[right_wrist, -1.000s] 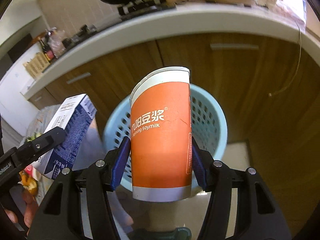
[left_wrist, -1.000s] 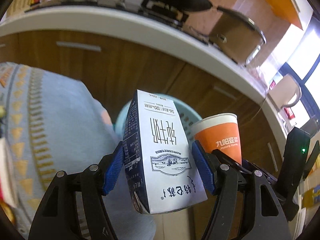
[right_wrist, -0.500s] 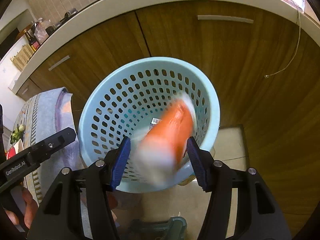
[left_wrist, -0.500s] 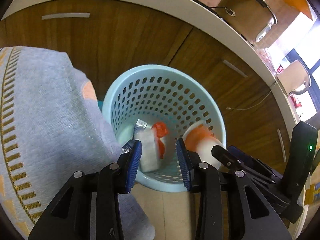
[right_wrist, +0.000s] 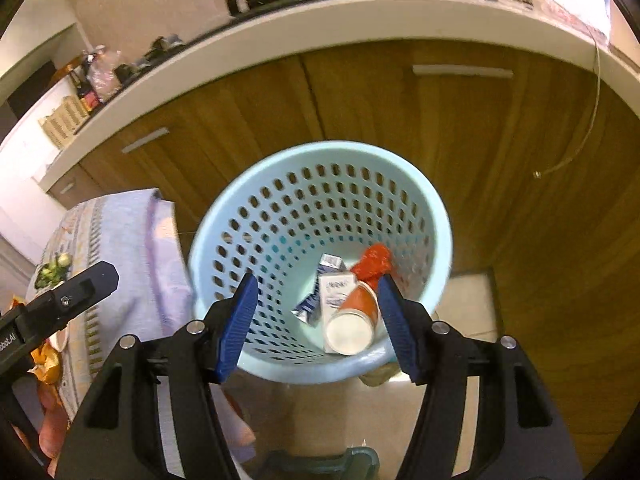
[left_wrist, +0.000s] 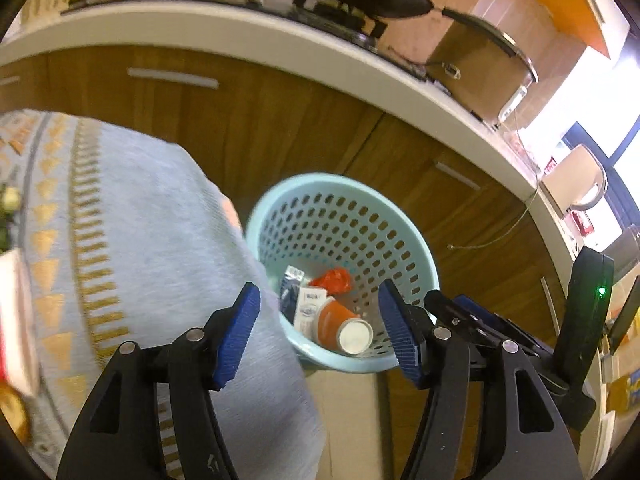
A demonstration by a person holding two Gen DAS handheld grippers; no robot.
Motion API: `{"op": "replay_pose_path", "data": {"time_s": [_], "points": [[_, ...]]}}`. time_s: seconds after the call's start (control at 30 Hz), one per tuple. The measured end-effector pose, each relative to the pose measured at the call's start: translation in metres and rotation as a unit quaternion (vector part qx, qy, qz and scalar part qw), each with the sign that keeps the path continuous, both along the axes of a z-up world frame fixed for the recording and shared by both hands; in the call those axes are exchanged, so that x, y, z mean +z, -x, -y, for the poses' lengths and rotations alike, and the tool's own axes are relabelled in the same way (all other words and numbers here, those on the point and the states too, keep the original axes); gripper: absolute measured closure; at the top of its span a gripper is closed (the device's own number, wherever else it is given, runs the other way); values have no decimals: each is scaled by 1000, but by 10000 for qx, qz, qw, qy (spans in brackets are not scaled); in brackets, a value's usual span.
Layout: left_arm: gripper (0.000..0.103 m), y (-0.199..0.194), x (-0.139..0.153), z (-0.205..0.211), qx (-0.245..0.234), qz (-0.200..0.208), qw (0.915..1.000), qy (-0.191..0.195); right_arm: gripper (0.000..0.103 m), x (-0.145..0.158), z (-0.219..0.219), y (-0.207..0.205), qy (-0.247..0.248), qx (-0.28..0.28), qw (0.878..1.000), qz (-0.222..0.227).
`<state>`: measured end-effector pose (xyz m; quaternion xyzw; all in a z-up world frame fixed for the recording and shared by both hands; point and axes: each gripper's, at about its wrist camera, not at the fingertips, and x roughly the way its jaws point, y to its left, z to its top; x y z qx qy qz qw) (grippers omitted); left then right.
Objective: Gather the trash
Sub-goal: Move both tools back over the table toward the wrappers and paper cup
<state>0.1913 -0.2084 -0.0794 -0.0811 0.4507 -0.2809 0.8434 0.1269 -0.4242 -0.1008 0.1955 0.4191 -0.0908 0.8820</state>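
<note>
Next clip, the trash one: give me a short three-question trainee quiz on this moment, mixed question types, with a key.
1. True or false: the left gripper is shut on the milk carton.
2. The orange cup lies: A) upright beside the basket B) on its side in the blue basket C) between the right gripper's pads.
3. Fill in: the red crumpled piece lies in the basket next to the ____.

Key:
1. False: both the left gripper and the right gripper are open and hold nothing; the carton lies in the basket.
2. B
3. Cup
</note>
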Motion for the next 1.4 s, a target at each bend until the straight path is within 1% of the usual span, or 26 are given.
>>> {"op": "replay_pose_path", "data": {"time_s": [0.13, 0.23, 0.37, 0.53, 0.67, 0.77, 0.87, 1.0, 1.07, 1.2, 1.27, 1.4], "points": [[38, 14, 23, -27, 196, 308, 9993, 3, 45, 19, -25, 0, 81, 252, 9993, 271], [36, 25, 39, -54, 413, 542, 9977, -59, 45, 33, -45, 1, 167, 464, 9978, 450], [33, 37, 57, -94, 800, 794, 9935, -133, 45, 45, -74, 2, 237, 755, 9948, 635], [33, 46, 71, -145, 1263, 941, 9872, -269, 47, 56, -109, -1, 321, 1139, 9901, 758], [30, 51, 73, -192, 1689, 978, 9801, -362, 47, 62, -139, -4, 380, 1436, 9854, 827], [30, 51, 70, -229, 1997, 917, 9746, -439, 47, 64, -159, -8, 391, 1636, 9821, 851], [29, 47, 62, -262, 2217, 728, 9710, -512, 47, 65, -183, -12, 381, 1869, 9779, 853], [29, 40, 46, -289, 2250, 463, 9709, -677, 47, 65, -213, -17, 292, 2196, 9716, 832], [24, 35, 37, -297, 2198, 344, 9723, -721, 47, 65, -227, -19, 321, 2305, 9692, 807], [23, 19, 18, -304, 2084, 31, 9755, -706, 47, 63, -253, -25, 302, 2513, 9648, 712], [23, 13, 10, -302, 2022, -34, 9766, -738, 47, 63, -263, -25, 340, 2604, 9625, 680], [24, 0, -3, -305, 2049, -210, 9754, -782, 47, 61, -284, -26, 454, 2786, 9574, 616]]}}
